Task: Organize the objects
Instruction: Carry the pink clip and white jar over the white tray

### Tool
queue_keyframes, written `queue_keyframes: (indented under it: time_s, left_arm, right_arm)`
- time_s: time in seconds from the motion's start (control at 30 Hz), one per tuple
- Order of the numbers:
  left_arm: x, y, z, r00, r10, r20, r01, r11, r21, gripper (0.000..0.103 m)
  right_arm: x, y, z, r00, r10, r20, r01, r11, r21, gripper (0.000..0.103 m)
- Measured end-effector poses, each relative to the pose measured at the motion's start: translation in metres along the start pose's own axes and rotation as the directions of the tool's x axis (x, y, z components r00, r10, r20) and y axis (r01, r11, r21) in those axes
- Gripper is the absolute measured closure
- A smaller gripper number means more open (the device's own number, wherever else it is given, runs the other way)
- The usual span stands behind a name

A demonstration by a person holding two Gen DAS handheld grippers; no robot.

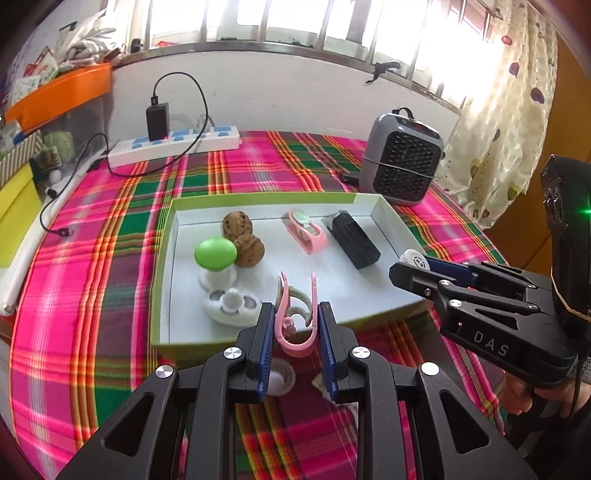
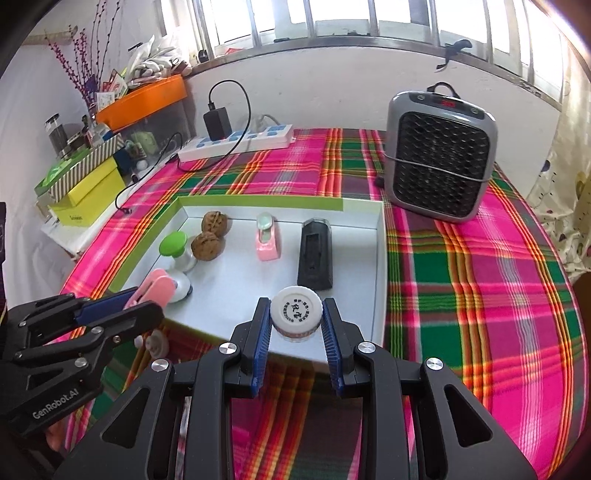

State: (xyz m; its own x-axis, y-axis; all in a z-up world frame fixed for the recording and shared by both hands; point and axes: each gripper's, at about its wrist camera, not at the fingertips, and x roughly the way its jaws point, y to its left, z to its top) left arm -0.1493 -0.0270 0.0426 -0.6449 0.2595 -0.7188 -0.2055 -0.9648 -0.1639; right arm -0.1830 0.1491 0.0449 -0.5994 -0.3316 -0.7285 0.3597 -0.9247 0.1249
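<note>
A round tabletop wears a loud plaid cloth of pink, green and orange, and it stands against a white wall under a barred window that lets in hard daylight. A pale patterned curtain hangs at the right.

The left hand-held gripper is closed on a pink clip, blue pads pressing its two arms, and holds it above the near rim of a shallow green-edged box. The right hand-held gripper is clamped on a small white-capped jar (black characters are printed on the cap), which sits over the box's near right corner.

Ahead of both grippers, inside the box, lie two walnuts, a green-topped white piece, a white round-bodied item, a second pink clip-like thing and a black rectangular block.

Beyond the box, farther from the right gripper and to its right, a grey fan heater stands on the cloth. Far ahead to the left a white and blue power strip lies by the wall with a black adapter plugged in. Off the tabletop's left edge are an orange tray, a yellow box and assorted clutter.
</note>
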Motion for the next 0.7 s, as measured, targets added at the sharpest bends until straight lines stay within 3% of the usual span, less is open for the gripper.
queue_keyframes:
  time_s: [0.4,0.7]
  left_arm:
    - [0.030,0.006,0.016,0.999,0.015,-0.041,-0.015,1.000,0.008,0.082]
    - [0.045,0.009,0.020,0.998,0.029,-0.062,-0.029,1.000,0.013,0.082]
  right_arm:
    - [0.035,0.003,0.015,0.996,0.072,-0.056,-0.073,0.997,-0.022,0.074]
    - [0.054,0.009,0.023,0.993,0.079,-0.087,-0.085,0.994,-0.062,0.074]
